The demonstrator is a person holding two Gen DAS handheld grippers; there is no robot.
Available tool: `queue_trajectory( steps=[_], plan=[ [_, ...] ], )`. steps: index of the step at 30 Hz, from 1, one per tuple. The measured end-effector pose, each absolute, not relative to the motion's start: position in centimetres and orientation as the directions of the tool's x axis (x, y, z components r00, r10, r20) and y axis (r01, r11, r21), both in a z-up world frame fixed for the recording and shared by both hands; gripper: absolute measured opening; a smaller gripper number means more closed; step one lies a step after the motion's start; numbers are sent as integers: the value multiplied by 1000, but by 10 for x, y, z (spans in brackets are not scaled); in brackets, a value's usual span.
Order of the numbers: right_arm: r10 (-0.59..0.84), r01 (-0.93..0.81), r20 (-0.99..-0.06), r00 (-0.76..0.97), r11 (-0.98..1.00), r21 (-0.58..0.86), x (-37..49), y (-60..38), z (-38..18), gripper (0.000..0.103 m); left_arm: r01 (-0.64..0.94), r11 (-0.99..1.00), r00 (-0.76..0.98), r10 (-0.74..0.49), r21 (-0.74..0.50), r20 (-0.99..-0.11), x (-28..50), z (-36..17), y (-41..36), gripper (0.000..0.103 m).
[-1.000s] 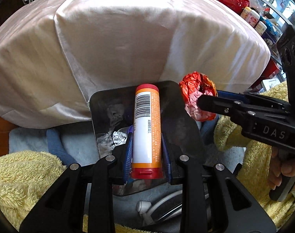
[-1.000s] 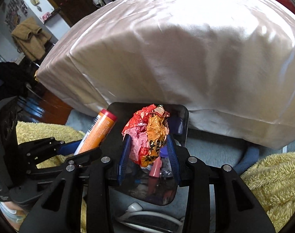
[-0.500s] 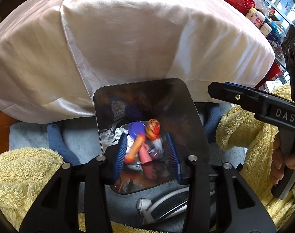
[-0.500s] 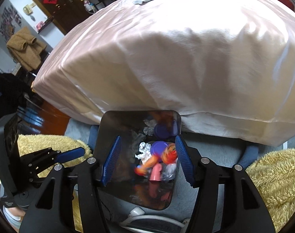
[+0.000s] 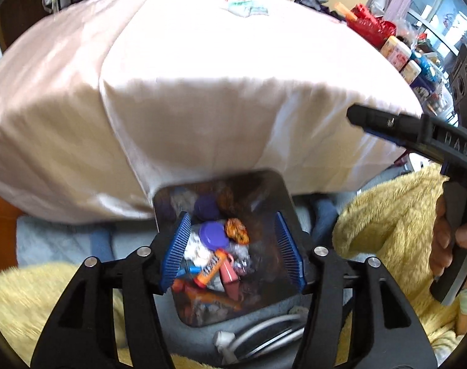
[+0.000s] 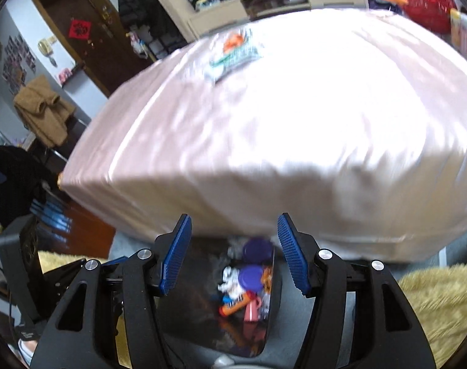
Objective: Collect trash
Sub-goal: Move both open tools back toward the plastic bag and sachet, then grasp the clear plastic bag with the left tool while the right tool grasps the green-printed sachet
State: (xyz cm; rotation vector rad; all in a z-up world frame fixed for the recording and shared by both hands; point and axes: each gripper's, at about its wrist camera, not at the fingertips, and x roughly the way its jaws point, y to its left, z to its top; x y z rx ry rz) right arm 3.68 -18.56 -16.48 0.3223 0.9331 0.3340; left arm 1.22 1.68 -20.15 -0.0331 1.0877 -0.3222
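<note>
Both hand-held grippers, left (image 5: 231,250) and right (image 6: 233,253), gape wide and empty over the bin (image 5: 282,190) at lower centre; next, seemingly, the wrapper (image 6: 233,57) at upper centre.

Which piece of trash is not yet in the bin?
The green and white wrapper with orange print: it lies alone on top of the pink bed, while the others are inside the bin below both open grippers.

the dark metal bin (image 5: 282,190) sits on the floor against the bed's foot, open-topped. inside lie an orange tube (image 5: 209,269), a crumpled red-orange wrapper (image 5: 237,230), a purple lid (image 5: 214,234) and foil scraps. a green-and-white packet (image 6: 233,57) lies flat on the bed.
</note>
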Motion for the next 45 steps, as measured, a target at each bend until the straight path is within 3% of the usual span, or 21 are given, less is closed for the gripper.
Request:
queue_trajectory(
  steps=[8,15,18,21,39,45],
  plan=[
    [348,-140,-700,624,931,338,89,-205,-117,60,240,957,515,-270,-165,-814,60,-152,20,60],
    [331,-140,-714,617,939,314,162,-208,-110,60,232,966,565,-232,-117,-792,124,-119,25,61],
    [328,-138,-725,606,941,310,195,-203,-111,70,227,967,574,-226,-113,-787,158,-111,29,60],
    [318,-144,-735,599,945,292,224,-196,-113,73,224,968,575,-224,-111,-787,190,-108,28,60],
    [289,-166,-802,522,957,237,294,-169,-154,79,246,965,529,-213,-92,-821,299,-143,5,59],
    [250,-205,-797,550,965,161,293,-155,-158,80,261,959,501,-230,-108,-834,310,-160,4,51]
  ],
)
